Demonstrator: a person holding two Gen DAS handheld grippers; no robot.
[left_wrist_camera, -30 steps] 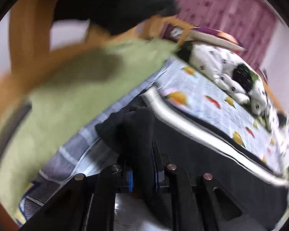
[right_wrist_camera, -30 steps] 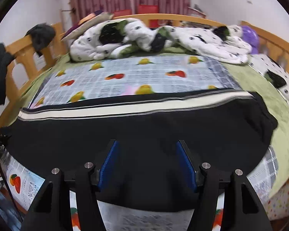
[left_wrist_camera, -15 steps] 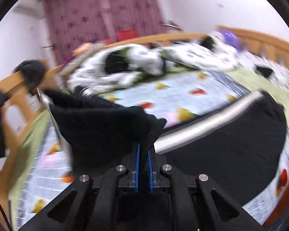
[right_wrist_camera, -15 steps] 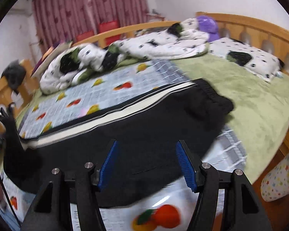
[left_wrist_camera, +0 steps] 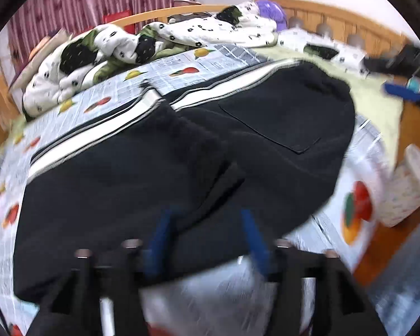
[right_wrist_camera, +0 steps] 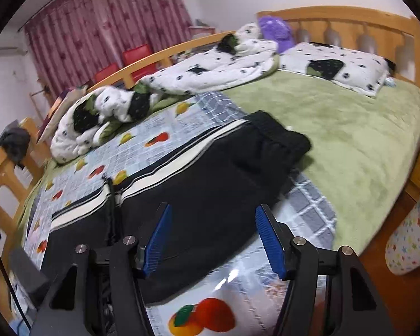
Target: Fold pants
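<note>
Black pants with white side stripes lie on the bed, one leg end folded over the upper part near a back pocket. My left gripper hovers over the near edge of the fold. Its jaws are opening and the blue pads press on nothing; the cloth lies beneath them. In the right wrist view the same pants stretch from the waistband down to the left. My right gripper is open above their near edge, with nothing between its fingers.
A fruit-printed sheet and a green blanket cover the bed. A crumpled spotted quilt and a pillow lie at the back by the wooden headboard. A star-patterned bin stands on the floor to the right.
My left gripper carried the leg end across over the pants, then let it go; its jaws went from shut on cloth to apart. The right gripper swung toward the waistband, still open.
</note>
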